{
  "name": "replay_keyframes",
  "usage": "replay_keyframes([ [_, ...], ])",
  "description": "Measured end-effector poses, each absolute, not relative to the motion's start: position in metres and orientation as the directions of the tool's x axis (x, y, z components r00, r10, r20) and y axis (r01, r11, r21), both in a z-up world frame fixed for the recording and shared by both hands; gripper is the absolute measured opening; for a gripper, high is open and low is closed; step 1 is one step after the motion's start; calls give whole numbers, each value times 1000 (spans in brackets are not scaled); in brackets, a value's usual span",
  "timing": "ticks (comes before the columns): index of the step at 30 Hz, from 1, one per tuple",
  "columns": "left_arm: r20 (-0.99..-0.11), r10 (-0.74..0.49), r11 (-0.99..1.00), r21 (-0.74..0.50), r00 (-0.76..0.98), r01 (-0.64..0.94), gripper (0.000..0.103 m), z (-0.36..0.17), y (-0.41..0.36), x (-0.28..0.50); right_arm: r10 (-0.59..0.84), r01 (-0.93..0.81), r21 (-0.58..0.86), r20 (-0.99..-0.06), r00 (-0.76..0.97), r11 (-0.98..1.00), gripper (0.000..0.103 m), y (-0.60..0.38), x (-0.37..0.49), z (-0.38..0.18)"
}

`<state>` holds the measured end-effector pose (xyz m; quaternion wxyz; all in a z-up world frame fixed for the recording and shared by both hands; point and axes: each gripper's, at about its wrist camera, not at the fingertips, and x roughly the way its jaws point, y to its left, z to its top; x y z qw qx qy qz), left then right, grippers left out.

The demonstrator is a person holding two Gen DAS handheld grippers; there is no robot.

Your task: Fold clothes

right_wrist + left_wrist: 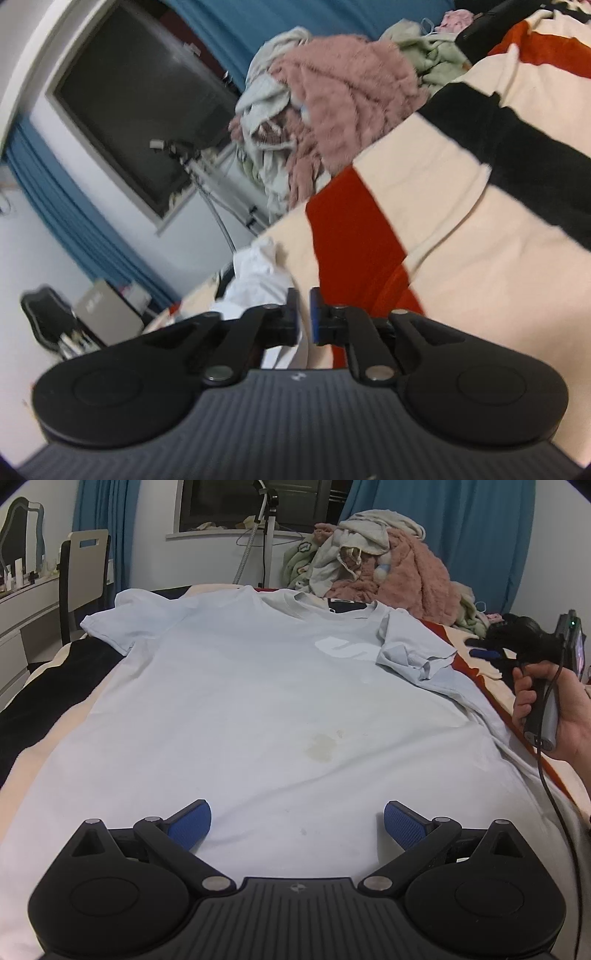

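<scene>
A heap of laundry (376, 557) fills the upper right of the left wrist view, a fuzzy pink robe over grey and pale green knits, with blue curtains (461, 535) behind and a chair (86, 572) at the upper left. The pale blue T-shirt (258, 701) lies flat across the middle of the frame on a striped blanket (480, 240) of cream, red and black bands; its right-hand sleeve is crumpled and a faint yellowish stain shows near centre. At the bottom, the left gripper (297, 821) sits low over the shirt's hem, fingers spread wide apart, ribbed blue pads (192, 823) holding nothing. At the right edge a hand (554, 709) grips the right gripper (303, 314); in its own tilted, blurred view the fingers are nearly together with a slim gap, nothing visibly pinched.
</scene>
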<state>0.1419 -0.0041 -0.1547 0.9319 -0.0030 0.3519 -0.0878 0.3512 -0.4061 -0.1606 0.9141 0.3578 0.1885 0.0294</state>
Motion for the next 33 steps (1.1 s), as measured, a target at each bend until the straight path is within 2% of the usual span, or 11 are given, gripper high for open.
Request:
replay_keyframes([
  [1, -656, -161, 985, -63, 738, 159, 101, -156, -4, 142, 209, 62, 665, -320, 924, 745, 63, -401, 354, -162],
  [2, -654, -160, 985, -59, 739, 161, 101, -156, -5, 142, 213, 61, 665, -323, 922, 745, 77, -398, 356, -164],
  [4, -649, -159, 985, -50, 744, 166, 101, -157, -5, 142, 215, 64, 665, -330, 919, 744, 75, -394, 360, -170],
  [6, -645, -160, 984, -44, 748, 173, 102, -158, -5, 142, 217, 68, 665, -337, 916, 744, 68, -389, 364, -176],
  [10, -632, -162, 984, -49, 758, 170, 102, -161, -3, 145, 221, 75, 664, -351, 910, 744, 6, -381, 373, -187],
  [17, -639, -163, 985, -66, 752, 158, 102, -163, 0, 149, 31, 105, 501, -255, 966, 859, 6, -401, 362, -134],
  [22, -643, -160, 986, -67, 749, 153, 102, -162, -1, 150, -216, 285, 294, -247, 945, 912, 6, -463, 359, -116],
  [29, -633, -173, 982, -167, 754, 85, 101, -151, 7, 155, -483, 590, 184, -414, 772, 786, 11, -555, 351, -169],
  [30, -631, -168, 984, -149, 757, 95, 101, -150, 4, 155, -478, 589, 179, -425, 769, 788, 14, -559, 347, -172],
  [32, -629, -170, 985, -130, 759, 113, 101, -147, -2, 155, -469, 572, 175, -410, 782, 801, 68, -560, 336, -167],
  [33, -629, -178, 984, -133, 756, 121, 101, -146, -4, 154, -435, 555, 220, -422, 795, 802, 83, -556, 331, -165],
])
